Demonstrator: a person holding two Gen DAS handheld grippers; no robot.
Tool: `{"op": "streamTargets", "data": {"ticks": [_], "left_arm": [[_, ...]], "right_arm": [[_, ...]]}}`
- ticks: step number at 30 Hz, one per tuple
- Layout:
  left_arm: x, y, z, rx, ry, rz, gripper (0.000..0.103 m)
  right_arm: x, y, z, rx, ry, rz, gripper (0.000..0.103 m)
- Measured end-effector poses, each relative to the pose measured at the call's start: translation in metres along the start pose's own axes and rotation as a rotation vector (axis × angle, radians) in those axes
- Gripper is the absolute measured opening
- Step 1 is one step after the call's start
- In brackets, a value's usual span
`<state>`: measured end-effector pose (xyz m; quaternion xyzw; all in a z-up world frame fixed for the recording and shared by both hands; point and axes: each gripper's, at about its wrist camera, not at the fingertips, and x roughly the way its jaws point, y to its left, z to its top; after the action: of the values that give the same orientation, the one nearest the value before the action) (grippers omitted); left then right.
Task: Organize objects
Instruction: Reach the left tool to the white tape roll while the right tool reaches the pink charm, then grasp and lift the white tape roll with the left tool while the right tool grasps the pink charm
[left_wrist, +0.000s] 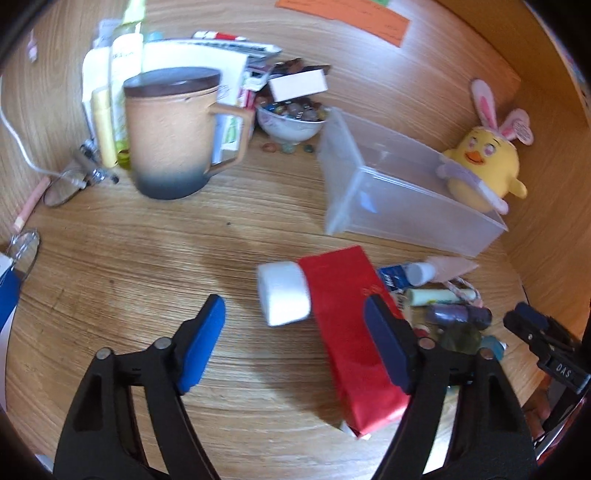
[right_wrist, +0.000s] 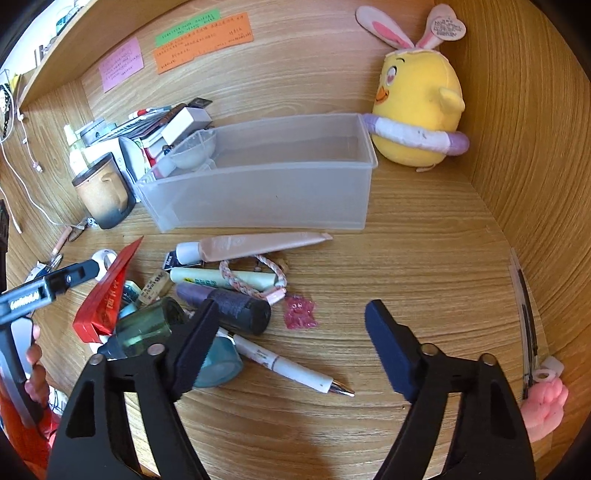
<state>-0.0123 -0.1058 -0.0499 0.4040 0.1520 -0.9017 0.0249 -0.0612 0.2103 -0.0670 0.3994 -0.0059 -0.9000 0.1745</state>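
My left tool (left_wrist: 295, 325) hangs released over the bench (left_wrist: 147, 266), its blue pads wide apart and nothing between them. Just ahead, at twelve o'clock, lies a white block (left_wrist: 283, 293), blurred, so I cannot tell what it is; touching it at its three o'clock side is a red packet (left_wrist: 351, 332), which runs under my right-hand pad. My right tool (right_wrist: 291, 321) is released too, hovering with empty jaws above bare wood.

I judge this is the start of a pick: the clear bin (right_wrist: 266, 184) at twelve o'clock from the right tool looks empty, and the loose pile has yet to go in. From the right tool's view the pile sits at nine to eleven o'clock: a white pen (right_wrist: 295, 369), a dark tube (right_wrist: 225, 304), a pink tube (right_wrist: 251, 245), a green bottle (right_wrist: 147, 325). Next I would need to drop one tool around a single item, likely the packet or block, and close.

The left pad of the right tool hides part of the tape roll (right_wrist: 218, 365) and bottle. The yellow chick toy (right_wrist: 417, 110) stands just beside the bin's far end. A mug (left_wrist: 170, 136) sits at ten o'clock from the left tool.
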Motion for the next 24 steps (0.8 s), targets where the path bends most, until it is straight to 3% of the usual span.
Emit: {"op": "streamTargets", "data": {"ticks": [6, 14, 19, 22, 24], "left_arm": [[0.015, 0.010, 0.007, -0.031, 0.035, 0.043, 0.054], [0.025, 0.008, 0.014, -0.011, 0.055, 0.049, 0.026], [0.024, 0.009, 0.015, -0.007, 0.040, 0.064, 0.025], [0.022, 0.007, 0.015, 0.007, 0.022, 0.086, 0.025], [0.019, 0.005, 0.014, 0.016, 0.012, 0.090, 0.025]], "right_arm": [[0.013, 0.002, 0.006, 0.020, 0.019, 0.035, 0.050], [0.017, -0.006, 0.007, 0.020, 0.036, -0.030, 0.039], [0.031, -0.008, 0.000, 0.002, 0.109, -0.006, 0.029], [0.034, -0.003, -0.002, -0.035, 0.109, -0.025, 0.026], [0.036, 0.000, -0.001, -0.049, 0.107, -0.035, 0.018]]}}
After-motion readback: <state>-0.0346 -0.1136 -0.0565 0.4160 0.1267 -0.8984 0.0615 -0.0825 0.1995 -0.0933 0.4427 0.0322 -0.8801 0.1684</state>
